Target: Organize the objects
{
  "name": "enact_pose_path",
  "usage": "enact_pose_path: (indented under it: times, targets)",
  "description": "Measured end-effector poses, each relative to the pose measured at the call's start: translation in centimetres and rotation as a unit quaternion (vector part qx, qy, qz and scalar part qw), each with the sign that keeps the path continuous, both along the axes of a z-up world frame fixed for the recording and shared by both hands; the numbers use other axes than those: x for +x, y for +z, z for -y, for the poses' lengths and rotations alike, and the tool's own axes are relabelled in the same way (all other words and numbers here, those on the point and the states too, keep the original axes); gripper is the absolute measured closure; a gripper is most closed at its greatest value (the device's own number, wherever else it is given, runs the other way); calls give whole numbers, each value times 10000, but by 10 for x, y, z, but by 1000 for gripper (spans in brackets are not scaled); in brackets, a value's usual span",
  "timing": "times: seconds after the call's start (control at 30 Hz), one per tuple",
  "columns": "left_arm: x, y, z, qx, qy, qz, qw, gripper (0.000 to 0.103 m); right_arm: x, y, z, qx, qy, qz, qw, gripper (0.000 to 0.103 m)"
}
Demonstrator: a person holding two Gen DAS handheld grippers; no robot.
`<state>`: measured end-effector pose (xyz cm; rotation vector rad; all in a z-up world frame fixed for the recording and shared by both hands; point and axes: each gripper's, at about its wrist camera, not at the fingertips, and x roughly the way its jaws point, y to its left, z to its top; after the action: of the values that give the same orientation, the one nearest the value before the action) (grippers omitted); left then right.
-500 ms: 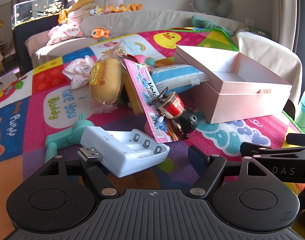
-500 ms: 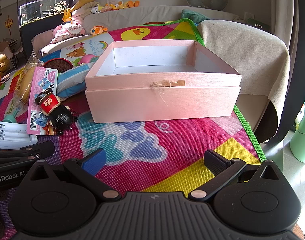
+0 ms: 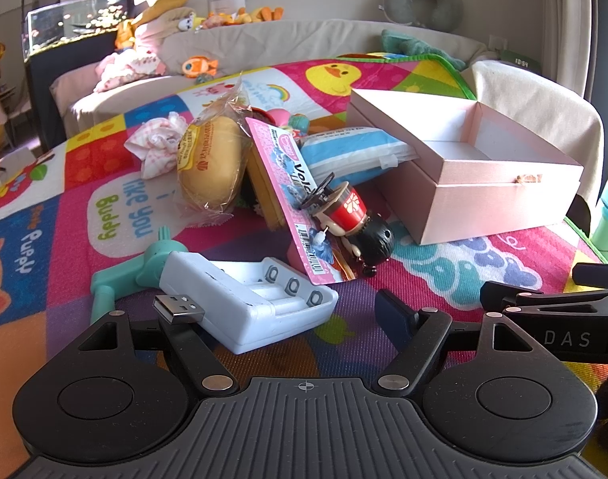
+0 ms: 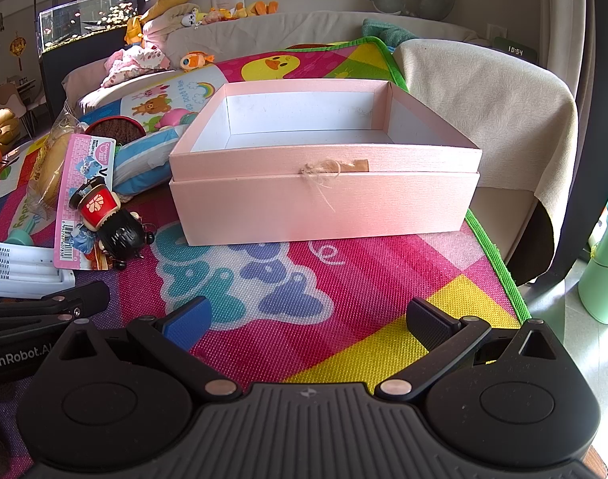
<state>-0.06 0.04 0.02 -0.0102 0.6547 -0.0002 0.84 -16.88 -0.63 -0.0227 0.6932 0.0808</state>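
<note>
Both jaws apart, nothing held. Left gripper (image 3: 280, 311) straddles charger (image 3: 248, 303) for pickup; right gripper (image 4: 308, 325) faces empty box (image 4: 324, 195).

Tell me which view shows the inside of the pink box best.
The right wrist view: the pink box faces it squarely, its white floor and walls visibly empty. The left wrist view shows the box obliquely, only one inner corner visible.

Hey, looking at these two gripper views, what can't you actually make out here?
- Left wrist view: the pink card's print is partly covered by the doll.
- Left wrist view: the near floor of the pink box is hidden by its own front wall.
- Right wrist view: the white battery charger is cut off by the left edge.
- Right wrist view: the wrapped bread sits largely behind the card.
</note>
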Motion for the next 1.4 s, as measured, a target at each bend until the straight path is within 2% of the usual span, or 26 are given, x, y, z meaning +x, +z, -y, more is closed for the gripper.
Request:
enact_pose_path:
  times: [0.6, 0.7, 0.83, 0.93, 1.03, 1.1, 1.27, 1.3, 1.37, 1.4]
  targets:
    - [-5, 0, 3, 120, 105, -21, 9999, 21, -3, 1, 0, -40, 61, -31, 10000, 0]
    - [-21, 1, 2, 124, 239, -61, 9996, 22, -4, 4, 7, -50, 374, -154, 9992, 0]
    - [-53, 10, -1, -9, 236, -119, 9996, 29, -5, 7, 19, -71, 1058, -355, 9937, 0]
    - [-65, 29, -8, 4, 400, 117, 9991, 29, -10, 8, 27, -66, 1439, -412, 9887, 0]
    - [-54, 51, -22, 150, 317, 290, 9990, 29, -10, 8, 31, -37, 1556, -378, 9871, 0]
    - [-36, 57, -35, 213, 277, 162, 9993, 29, -9, 8, 30, -50, 1582, -403, 9866, 0]
    - [8, 41, -73, 247, 444, -344, 9981, 32, -6, 10, 28, -127, 1685, -455, 9846, 0]
    - [12, 36, -78, 237, 486, -383, 9978, 32, -5, 12, 26, -142, 1831, -523, 9816, 0]
    - [12, 31, -86, 158, 592, -364, 9975, 36, -3, 19, 17, -72, 2478, -732, 9660, 0]
    - [9, 31, -89, 63, 597, -325, 9977, 36, -4, 26, 13, 27, 2712, -672, 9602, 0]
